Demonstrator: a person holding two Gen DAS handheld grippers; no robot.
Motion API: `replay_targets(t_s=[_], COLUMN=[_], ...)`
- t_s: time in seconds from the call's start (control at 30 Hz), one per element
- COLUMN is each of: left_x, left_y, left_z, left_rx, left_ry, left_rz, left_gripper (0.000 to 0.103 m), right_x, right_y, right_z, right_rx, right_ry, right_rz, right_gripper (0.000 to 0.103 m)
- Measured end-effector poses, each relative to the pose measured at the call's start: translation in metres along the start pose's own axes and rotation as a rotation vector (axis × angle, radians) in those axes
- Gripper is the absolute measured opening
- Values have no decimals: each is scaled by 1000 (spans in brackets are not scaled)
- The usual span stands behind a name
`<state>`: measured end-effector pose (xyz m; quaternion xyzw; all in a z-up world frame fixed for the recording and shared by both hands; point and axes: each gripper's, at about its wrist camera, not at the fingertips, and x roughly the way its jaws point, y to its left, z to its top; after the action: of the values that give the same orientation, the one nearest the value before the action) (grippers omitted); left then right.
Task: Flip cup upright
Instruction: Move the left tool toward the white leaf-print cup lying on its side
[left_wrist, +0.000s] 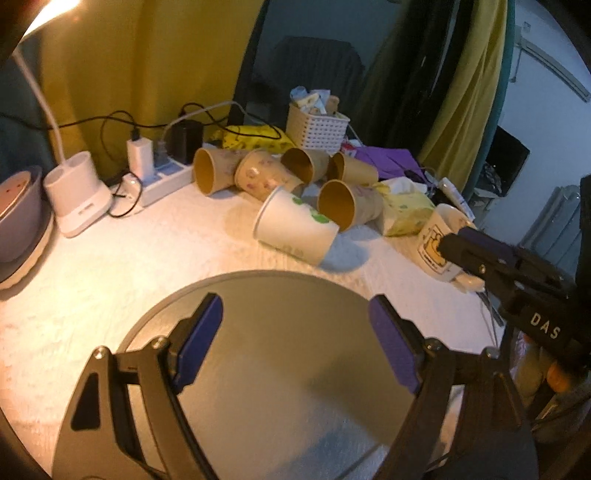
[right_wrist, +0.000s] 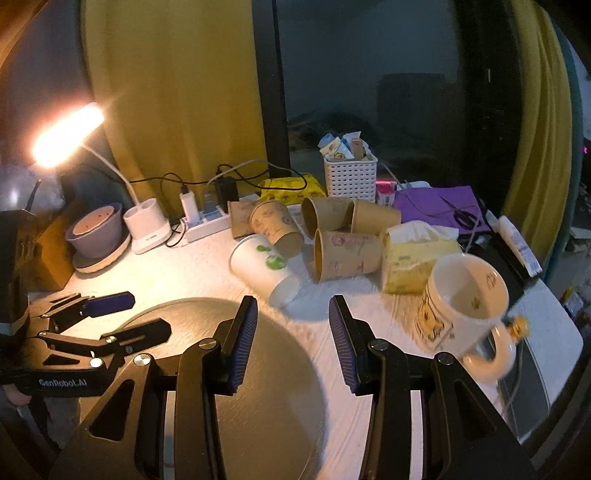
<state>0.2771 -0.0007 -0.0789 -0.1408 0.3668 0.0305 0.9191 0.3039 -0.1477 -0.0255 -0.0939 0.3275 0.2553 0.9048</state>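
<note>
A white paper cup with green marks (left_wrist: 295, 225) lies on its side beyond the round grey tray (left_wrist: 258, 295); it also shows in the right wrist view (right_wrist: 264, 267). Several brown paper cups (left_wrist: 347, 203) lie on their sides behind it, and show in the right wrist view (right_wrist: 345, 254). A white mug with a yellow print (right_wrist: 465, 314) stands upright at the right. My left gripper (left_wrist: 295, 339) is open and empty over the tray. My right gripper (right_wrist: 291, 343) is open and empty above the tray's far right edge (right_wrist: 303, 350), short of the white cup.
A tissue pack (right_wrist: 413, 258), a white basket (right_wrist: 351, 177), a power strip (right_wrist: 203, 221), a lit desk lamp (right_wrist: 66, 133) with its base (right_wrist: 147, 229) and a bowl (right_wrist: 96, 229) crowd the back of the table. Purple cloth (right_wrist: 436, 206) lies at the right.
</note>
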Motion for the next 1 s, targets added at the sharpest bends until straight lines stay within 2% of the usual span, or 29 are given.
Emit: replay_targets(t_s=[0.27, 0.5, 0.6, 0.7, 0.83, 1.0], left_x=[50, 98, 111, 119, 139, 153], left_y=[-4, 9, 14, 14, 14, 10], left_z=[27, 44, 46, 49, 50, 50], left_rx=[-107, -274, -353, -391, -449, -425], left_ry=[51, 138, 141, 138, 188, 156], left_rz=[-23, -61, -62, -70, -86, -57], left_gripper=[83, 83, 83, 83, 83, 83], right_x=[40, 65, 71, 73, 72, 66], right_y=[-22, -48, -57, -62, -70, -69], right_z=[30, 42, 43, 43, 44, 43], right_rx=[-24, -2, 9, 6, 17, 16], right_ry=[14, 26, 30, 25, 21, 19], right_rz=[-6, -15, -23, -45, -65, -82], right_gripper=[43, 43, 43, 43, 43, 43])
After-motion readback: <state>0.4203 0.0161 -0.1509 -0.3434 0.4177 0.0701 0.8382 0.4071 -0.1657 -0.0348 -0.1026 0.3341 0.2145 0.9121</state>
